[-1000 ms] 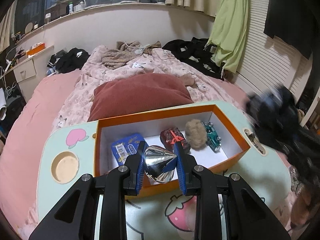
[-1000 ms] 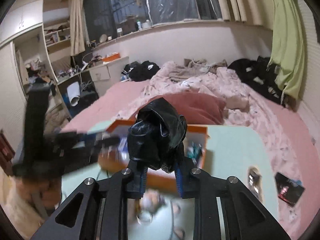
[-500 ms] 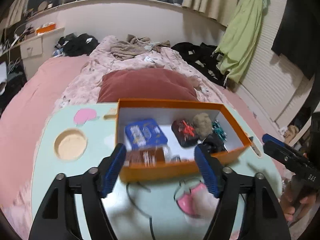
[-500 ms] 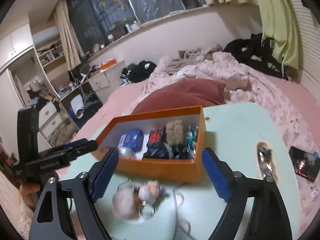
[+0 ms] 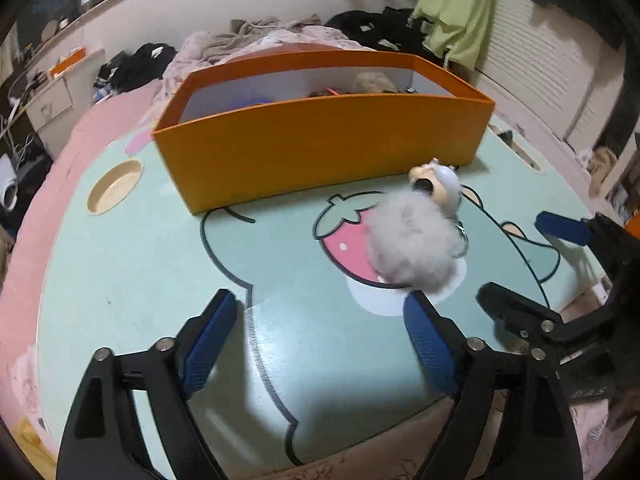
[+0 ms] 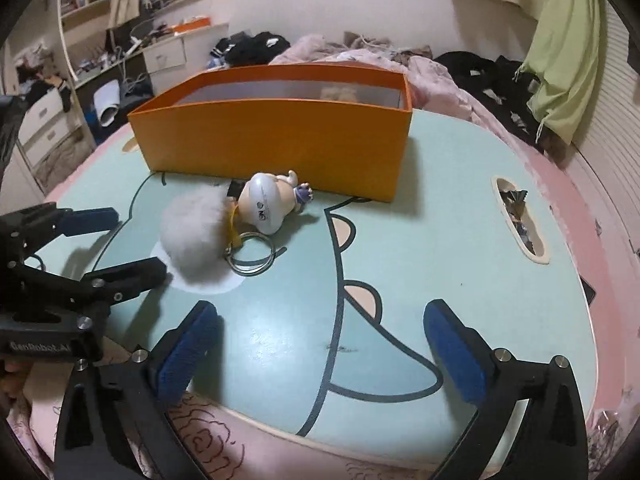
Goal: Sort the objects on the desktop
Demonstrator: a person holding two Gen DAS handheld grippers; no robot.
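An orange box point(image 5: 320, 140) stands on the mint table point(image 5: 140, 272); it also shows in the right wrist view point(image 6: 276, 144), with only the tops of several items visible inside. In front of it lies a keychain: a grey fluffy pompom point(image 5: 412, 244) point(image 6: 196, 236), a small figurine point(image 5: 438, 186) point(image 6: 268, 204) and a metal ring point(image 6: 252, 256). My left gripper point(image 5: 320, 340) is open and empty, low over the table's near edge, just short of the pompom. My right gripper point(image 6: 320, 348) is open and empty, to the right of the keychain.
The table has a round cup recess point(image 5: 114, 192) at the left and an oval slot point(image 6: 520, 216) holding wrappers at the right. A pink bed with a clothes pile point(image 6: 360, 52) lies behind. Drawers and shelves point(image 6: 40, 120) stand at the left.
Both grippers released their items into the box, opened, and dropped back low to the table's near edge. The box now appears side-on with the keychain before it.
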